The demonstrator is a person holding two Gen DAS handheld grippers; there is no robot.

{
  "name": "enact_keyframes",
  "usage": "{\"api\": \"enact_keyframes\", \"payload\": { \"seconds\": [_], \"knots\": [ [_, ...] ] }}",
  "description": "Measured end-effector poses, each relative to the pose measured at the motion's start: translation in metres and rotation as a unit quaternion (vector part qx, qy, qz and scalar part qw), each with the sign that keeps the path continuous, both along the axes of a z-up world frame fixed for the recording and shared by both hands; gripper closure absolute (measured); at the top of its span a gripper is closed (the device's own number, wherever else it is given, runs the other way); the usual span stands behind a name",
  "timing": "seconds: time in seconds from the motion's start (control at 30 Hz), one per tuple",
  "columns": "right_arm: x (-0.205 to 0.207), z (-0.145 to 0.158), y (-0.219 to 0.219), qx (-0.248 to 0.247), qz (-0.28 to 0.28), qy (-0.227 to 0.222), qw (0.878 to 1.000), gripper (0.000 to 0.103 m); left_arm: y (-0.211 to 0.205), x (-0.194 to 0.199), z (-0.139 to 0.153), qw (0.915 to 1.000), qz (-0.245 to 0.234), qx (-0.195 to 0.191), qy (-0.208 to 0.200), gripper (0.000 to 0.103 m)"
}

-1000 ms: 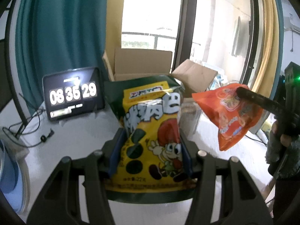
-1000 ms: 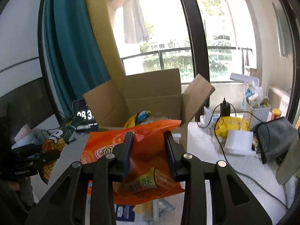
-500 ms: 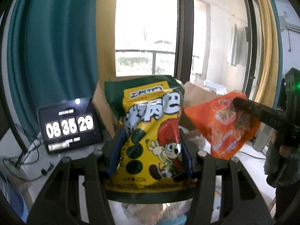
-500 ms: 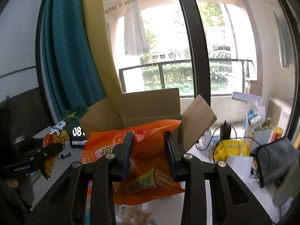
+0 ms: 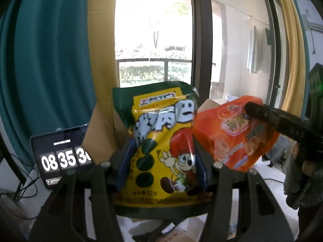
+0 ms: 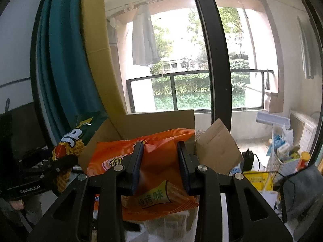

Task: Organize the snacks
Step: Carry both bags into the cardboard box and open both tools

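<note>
My left gripper (image 5: 162,159) is shut on a yellow and green snack bag (image 5: 161,141) with a cartoon figure, held upright in the air. My right gripper (image 6: 160,157) is shut on an orange snack bag (image 6: 153,157), which in the left wrist view hangs as the orange bag (image 5: 232,137) just right of the yellow one. The right gripper's finger (image 5: 278,121) crosses that bag. Both bags hover over an open cardboard box (image 6: 161,121) with raised flaps; the box's inside is mostly hidden behind the bags. The yellow bag (image 6: 74,139) and left gripper (image 6: 60,163) show at left in the right wrist view.
A tablet showing a clock (image 5: 62,155) stands left of the box, with cables (image 5: 20,191) beside it. A basket of small items (image 6: 286,157), a yellow packet (image 6: 258,179) and a grey cloth (image 6: 302,187) lie at right. A large window and teal curtain (image 5: 40,70) stand behind.
Both grippers rose and moved forward with their bags, now closer to and over the cardboard box. The two bags have drawn nearer to each other. The grips are unchanged.
</note>
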State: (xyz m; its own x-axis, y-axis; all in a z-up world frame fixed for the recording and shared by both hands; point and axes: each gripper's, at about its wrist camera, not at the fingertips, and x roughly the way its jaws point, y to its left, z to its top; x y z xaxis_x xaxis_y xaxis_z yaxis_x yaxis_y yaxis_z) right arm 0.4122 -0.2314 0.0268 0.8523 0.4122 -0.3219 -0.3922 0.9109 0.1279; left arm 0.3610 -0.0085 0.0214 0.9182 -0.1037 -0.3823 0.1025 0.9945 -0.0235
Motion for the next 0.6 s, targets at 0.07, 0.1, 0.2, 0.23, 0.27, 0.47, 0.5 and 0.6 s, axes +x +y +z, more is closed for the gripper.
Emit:
{"api": "enact_keyframes", "payload": {
  "seconds": [0.07, 0.1, 0.2, 0.23, 0.27, 0.47, 0.5, 0.6],
  "knots": [
    [0.010, 0.002, 0.002, -0.001, -0.002, -0.003, 1.000, 0.068, 0.001, 0.011, -0.001, 1.0000, 0.003, 0.001, 0.001, 0.047],
    [0.016, 0.003, 0.004, -0.001, -0.002, -0.004, 1.000, 0.068, 0.001, 0.017, -0.001, 1.0000, 0.006, 0.002, 0.001, 0.046],
    [0.033, 0.004, 0.007, -0.002, -0.005, -0.007, 1.000, 0.068, 0.004, 0.040, -0.006, 0.9998, 0.019, 0.005, 0.009, 0.045],
    [0.038, 0.004, 0.008, -0.002, -0.006, -0.007, 1.000, 0.068, 0.006, 0.047, -0.008, 0.9996, 0.023, 0.005, 0.013, 0.045],
    [0.044, 0.003, 0.010, -0.002, -0.009, -0.008, 1.000, 0.068, 0.007, 0.055, -0.010, 0.9995, 0.028, 0.005, 0.017, 0.045],
    [0.080, -0.016, 0.018, 0.013, -0.043, 0.004, 0.999, 0.067, 0.015, 0.094, -0.019, 0.9966, 0.067, -0.011, 0.046, 0.018],
    [0.087, -0.021, 0.020, 0.017, -0.049, 0.007, 0.999, 0.065, 0.014, 0.098, -0.019, 0.9963, 0.070, -0.009, 0.049, 0.012],
    [0.101, -0.029, 0.029, 0.008, -0.047, 0.007, 0.999, 0.023, 0.008, 0.102, -0.017, 0.9970, 0.062, 0.006, 0.047, 0.005]
  ]
}}
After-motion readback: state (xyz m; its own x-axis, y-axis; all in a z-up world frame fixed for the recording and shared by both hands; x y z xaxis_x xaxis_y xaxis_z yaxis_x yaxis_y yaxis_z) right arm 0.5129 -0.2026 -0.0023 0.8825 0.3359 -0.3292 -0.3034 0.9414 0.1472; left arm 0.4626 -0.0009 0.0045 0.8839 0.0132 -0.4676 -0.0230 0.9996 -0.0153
